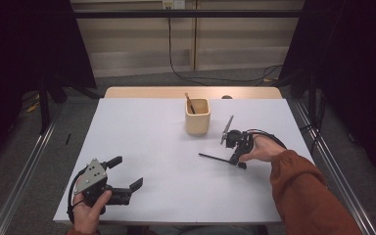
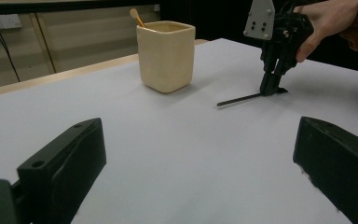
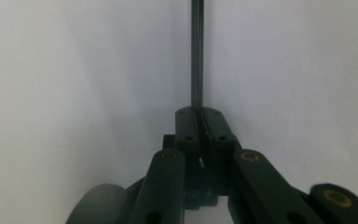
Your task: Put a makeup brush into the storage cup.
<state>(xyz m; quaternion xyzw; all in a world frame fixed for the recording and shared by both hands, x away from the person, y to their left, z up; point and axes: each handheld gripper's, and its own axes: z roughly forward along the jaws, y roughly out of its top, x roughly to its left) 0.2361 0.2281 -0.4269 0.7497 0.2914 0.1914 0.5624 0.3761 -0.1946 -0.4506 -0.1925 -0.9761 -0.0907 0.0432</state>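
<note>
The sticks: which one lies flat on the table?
The black stick, pinched at one end by the right gripper. The other, a wooden stick, stands leaning inside the cup.

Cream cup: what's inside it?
One thin wooden stick leans in the cream cup, with its rounded tip above the rim. The cup's walls hide its lower end and the bottom, so anything else lying inside can't be seen.

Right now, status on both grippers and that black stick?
Right gripper shut on black stick, stick lying flat on the white table. Left gripper open, holding nothing. Cream cup with a wooden stick stands beyond; nothing between.
</note>
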